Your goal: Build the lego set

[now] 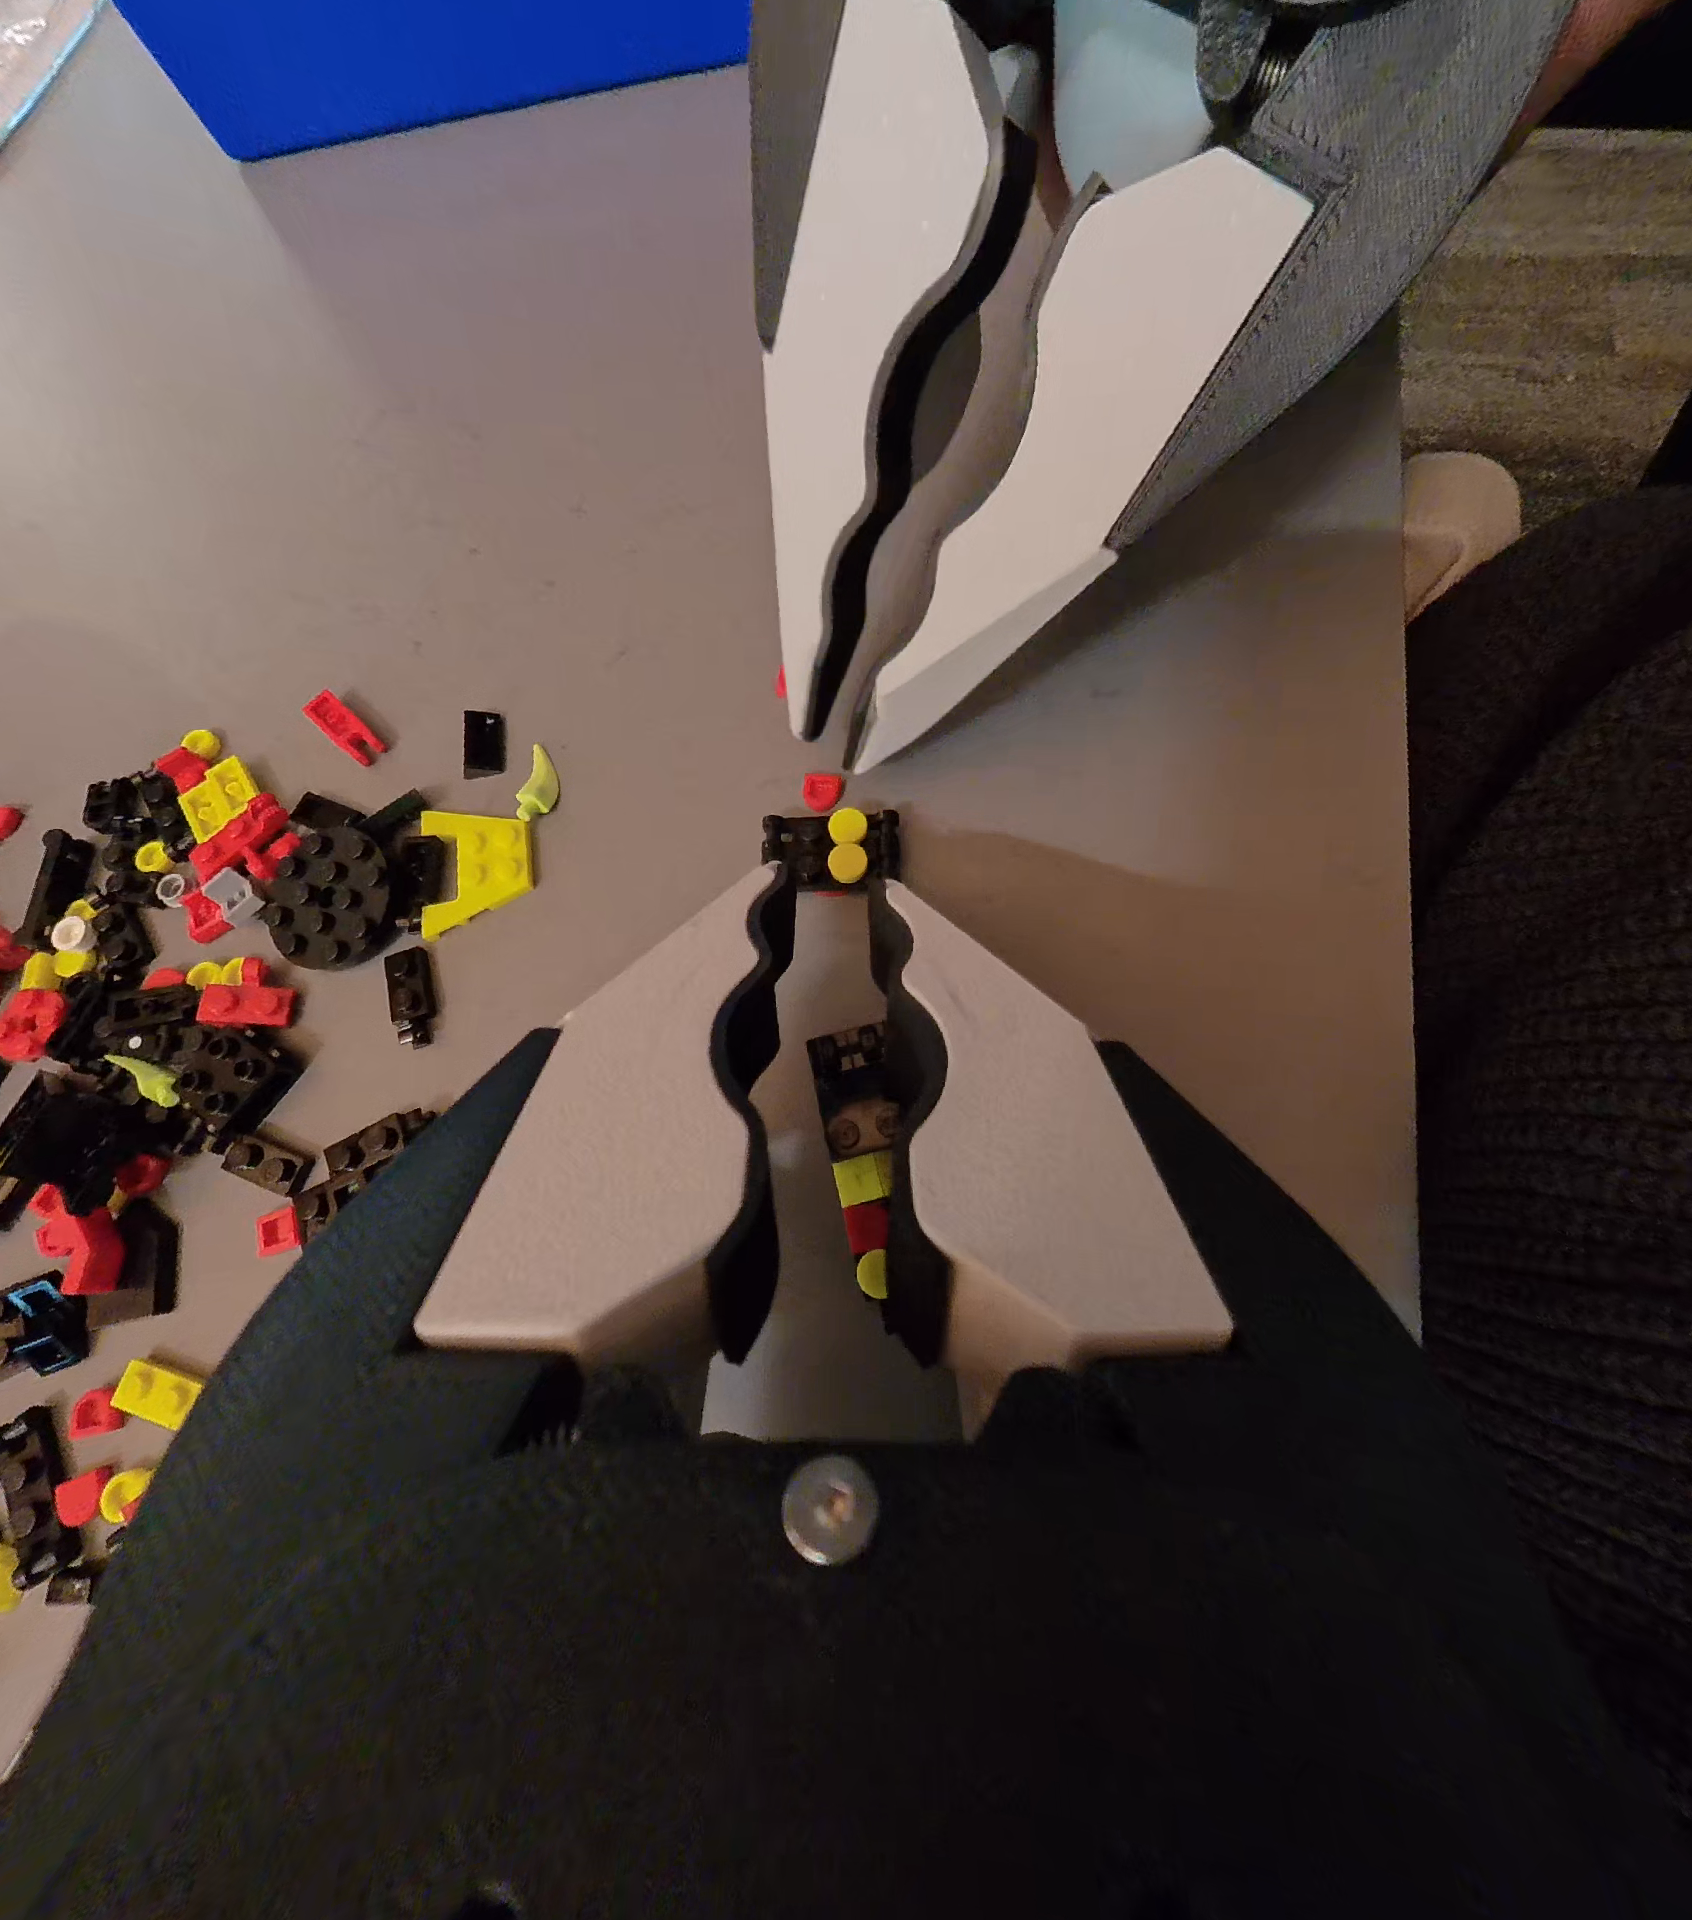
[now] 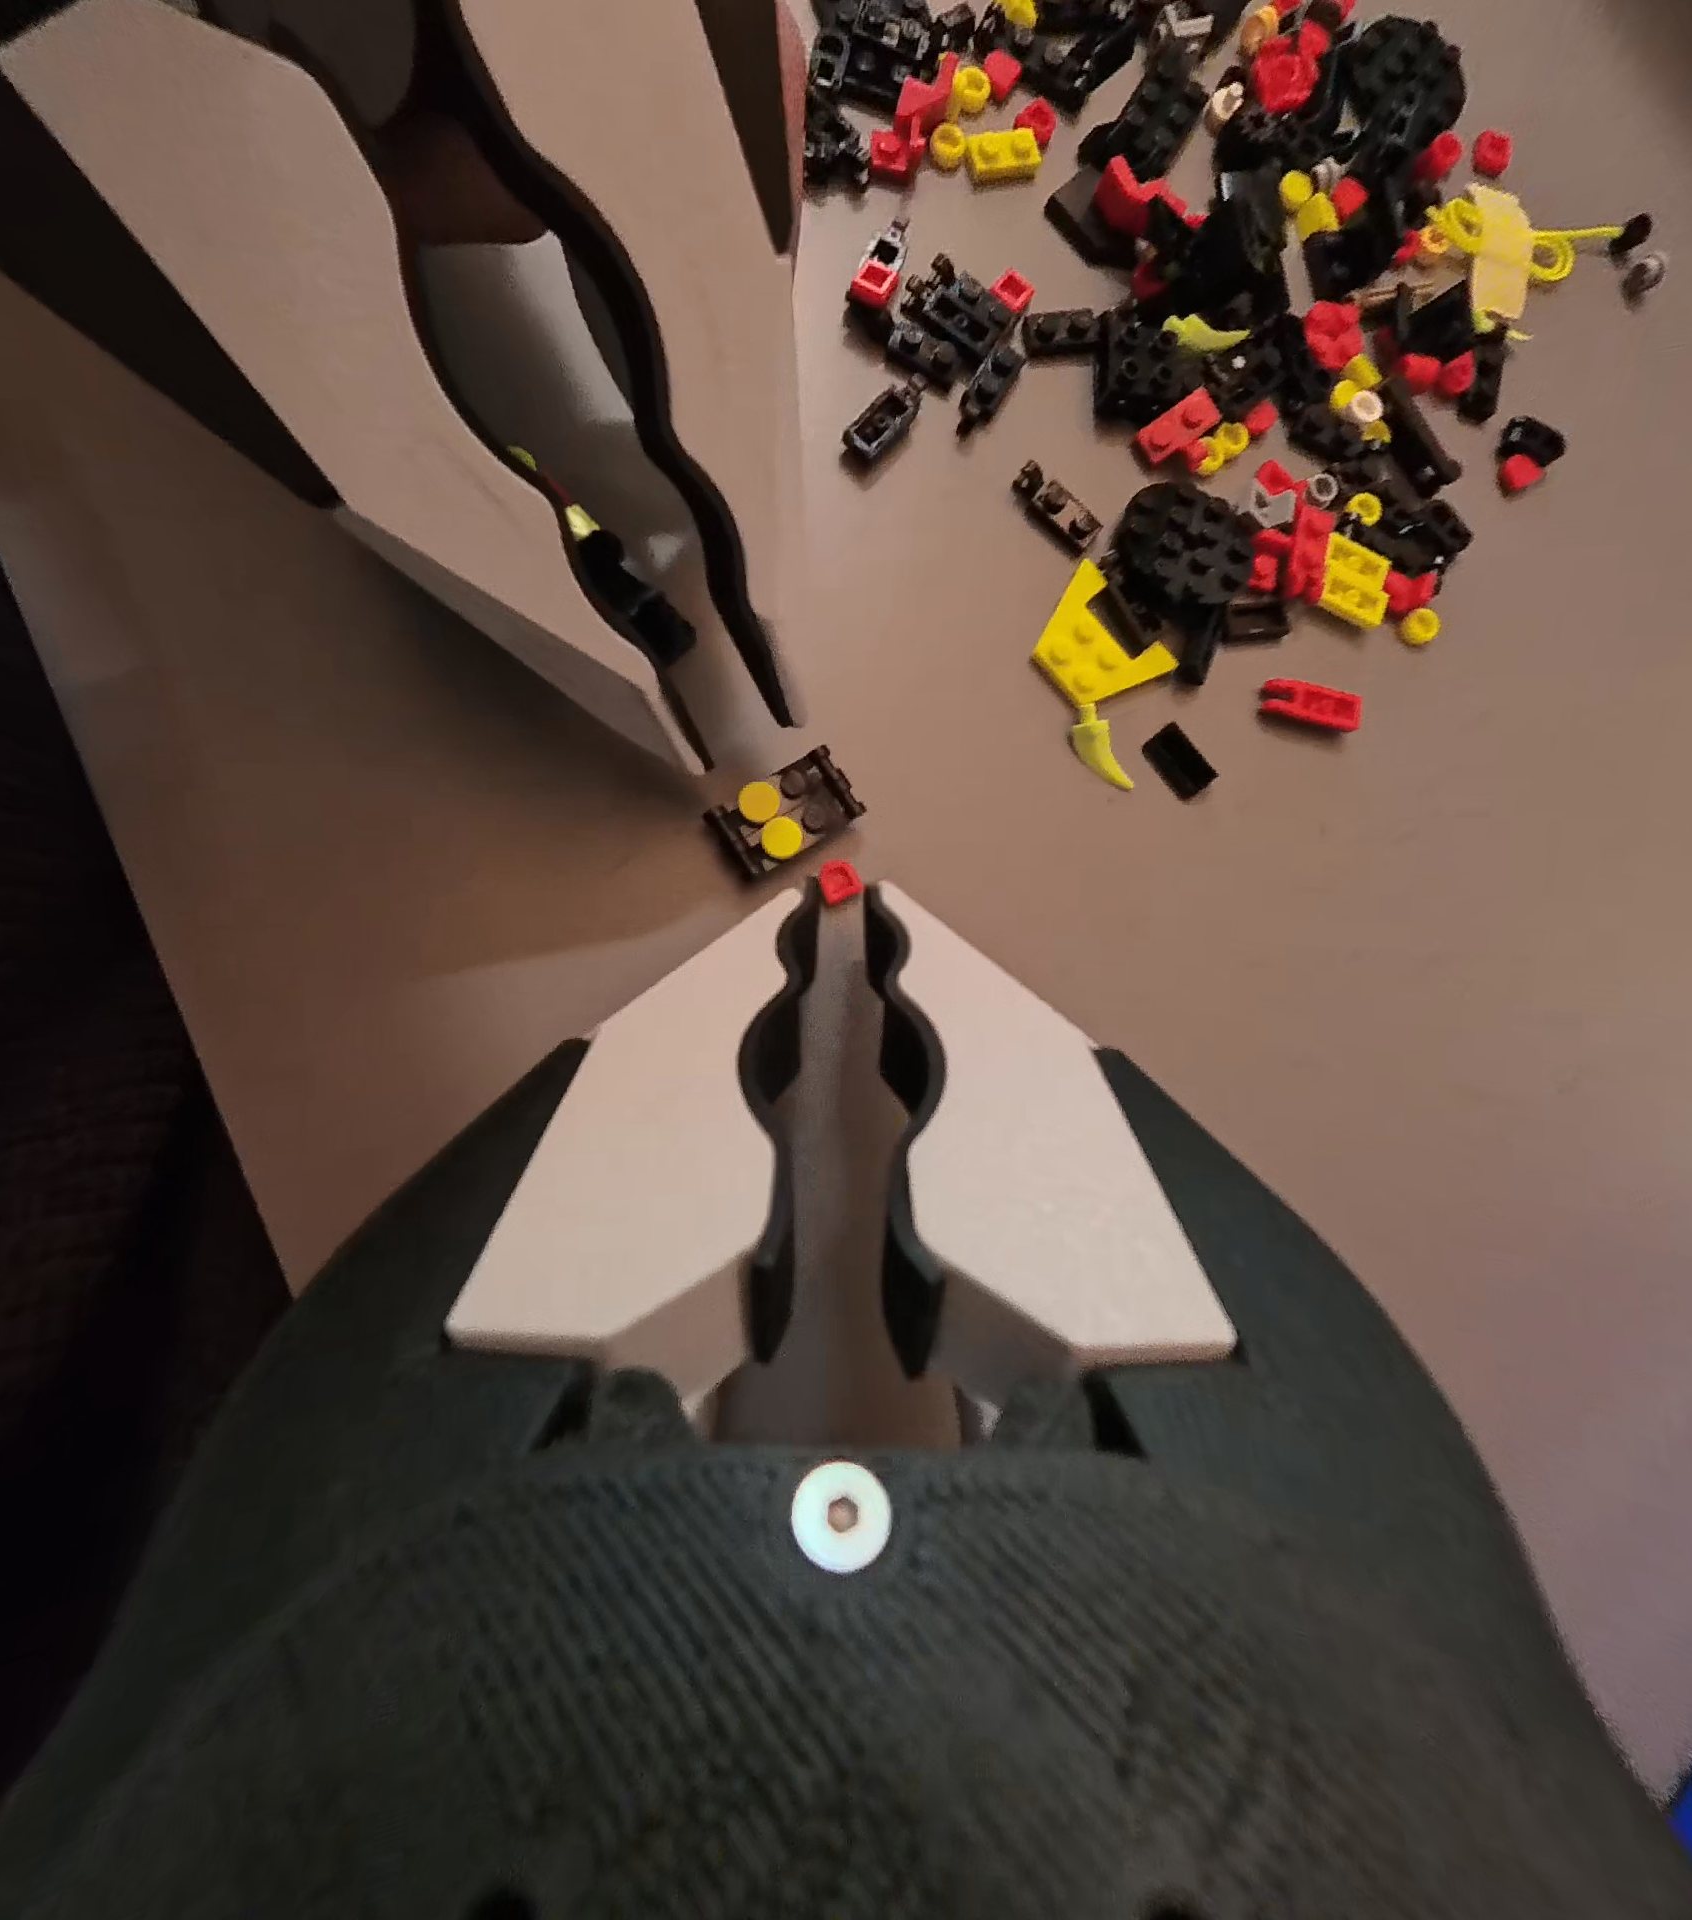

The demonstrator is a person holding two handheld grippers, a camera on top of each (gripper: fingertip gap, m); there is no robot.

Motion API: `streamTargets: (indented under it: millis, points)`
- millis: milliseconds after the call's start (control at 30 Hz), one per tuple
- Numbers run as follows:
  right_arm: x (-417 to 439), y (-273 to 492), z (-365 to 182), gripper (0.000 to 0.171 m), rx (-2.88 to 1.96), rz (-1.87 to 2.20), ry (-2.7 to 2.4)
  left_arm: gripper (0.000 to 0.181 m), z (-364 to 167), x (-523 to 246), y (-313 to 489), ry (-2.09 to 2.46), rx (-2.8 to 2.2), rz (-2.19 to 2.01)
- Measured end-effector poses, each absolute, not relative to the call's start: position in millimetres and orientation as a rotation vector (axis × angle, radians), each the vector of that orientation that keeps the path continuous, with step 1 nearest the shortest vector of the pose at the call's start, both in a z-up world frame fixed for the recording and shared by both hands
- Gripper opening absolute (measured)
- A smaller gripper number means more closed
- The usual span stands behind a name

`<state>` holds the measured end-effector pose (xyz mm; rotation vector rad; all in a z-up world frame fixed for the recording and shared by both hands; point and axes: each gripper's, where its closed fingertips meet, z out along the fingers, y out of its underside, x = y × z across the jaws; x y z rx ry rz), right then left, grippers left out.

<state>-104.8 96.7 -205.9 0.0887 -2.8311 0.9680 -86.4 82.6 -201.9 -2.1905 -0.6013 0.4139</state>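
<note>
The small black assembly point(image 1: 829, 850), topped by two yellow round tiles, lies on the grey table point(image 1: 302, 436), its long axis crosswise to the left gripper point(image 1: 829, 883), whose tips clasp it. The red piece point(image 2: 838, 882) sits pinched in the right gripper point(image 2: 839, 896), just beside the assembly's near edge, so the right is the one to close in.

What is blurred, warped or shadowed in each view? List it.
Left wrist view: sharp at the black assembly; wide-angle bending curves the table edge; dim, warm light. Right wrist view: softer overall, left gripper smeared at its fingertips, loose brick pile fairly clear, red piece at the right gripper readable.
</note>
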Motion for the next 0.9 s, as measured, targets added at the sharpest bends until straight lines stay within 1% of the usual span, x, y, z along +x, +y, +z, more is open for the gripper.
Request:
streamTargets:
  millis: [33, 267, 467, 700, 800, 900]
  points:
    - [-105, 96, -206, 0.009, 0.088, 0.979, -2.836, 0.011, -202, -86, 83, -0.601, -2.190, 0.414]
    - [-106, 90, -214, 0.015, 0.057, 0.986, -2.882, 0.011, -202, -86, 83, -0.599, -2.191, 0.417]
    - [-104, 95, -212, 0.006, 0.004, 1.026, -2.939, 0.011, -196, -87, 84, -0.588, -2.163, 0.425]
    - [-85, 87, -174, 0.006, -0.149, 1.453, -3.051, 0.011, -168, -85, 91, -0.426, -2.048, 0.539]
    - [-74, 87, -162, 0.006, -0.180, 1.606, -3.130, 0.005, -156, -78, 94, -0.260, -2.006, 0.641]
    - [-68, 90, -157, 0.006, -0.143, 1.673, -3.162, 0.001, -152, -74, 94, -0.130, -2.003, 0.749]
